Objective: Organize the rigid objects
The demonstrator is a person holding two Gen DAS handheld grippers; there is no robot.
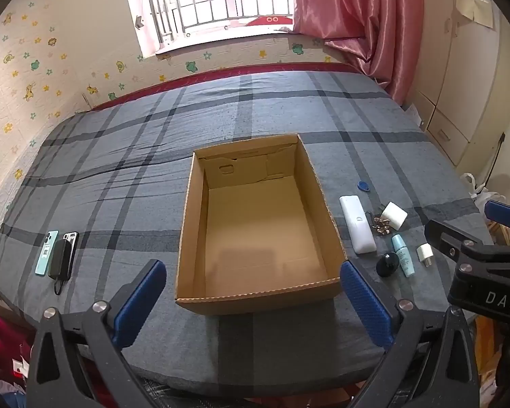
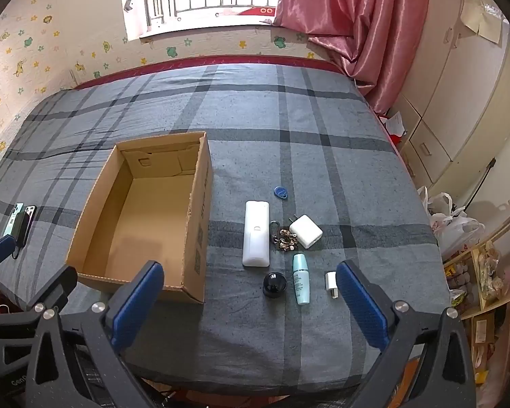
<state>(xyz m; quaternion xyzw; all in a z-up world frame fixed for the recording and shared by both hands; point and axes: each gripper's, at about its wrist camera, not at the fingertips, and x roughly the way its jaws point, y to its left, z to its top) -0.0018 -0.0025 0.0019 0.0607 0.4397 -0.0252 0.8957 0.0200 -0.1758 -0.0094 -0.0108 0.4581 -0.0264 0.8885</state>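
Note:
An empty open cardboard box (image 1: 318, 183) (image 2: 197, 210) sits on the plaid bed. To its right lie a white remote (image 2: 255, 234) (image 1: 357, 224), a white charger block (image 2: 306, 231) (image 1: 394, 216), a keychain (image 2: 285, 239), a blue tag (image 2: 281, 192) (image 1: 363, 186), a black round object (image 2: 274, 284) (image 1: 387, 264), a teal tube (image 2: 300, 278) (image 1: 402, 255) and a small white plug (image 2: 332, 284) (image 1: 425, 254). To its left lie two phones and a black power bank (image 1: 59, 263) (image 2: 20, 224). My left gripper (image 1: 253, 306) is open above the box's near edge. My right gripper (image 2: 250, 307) is open, near the small items.
The bed (image 1: 255, 108) fills the middle, its far side along a stickered wall under a window. A pink curtain (image 1: 363, 17) and white wardrobe (image 2: 459, 102) stand at right. Plastic bags (image 2: 455, 224) and a shelf (image 2: 486, 282) sit beside the bed's right edge.

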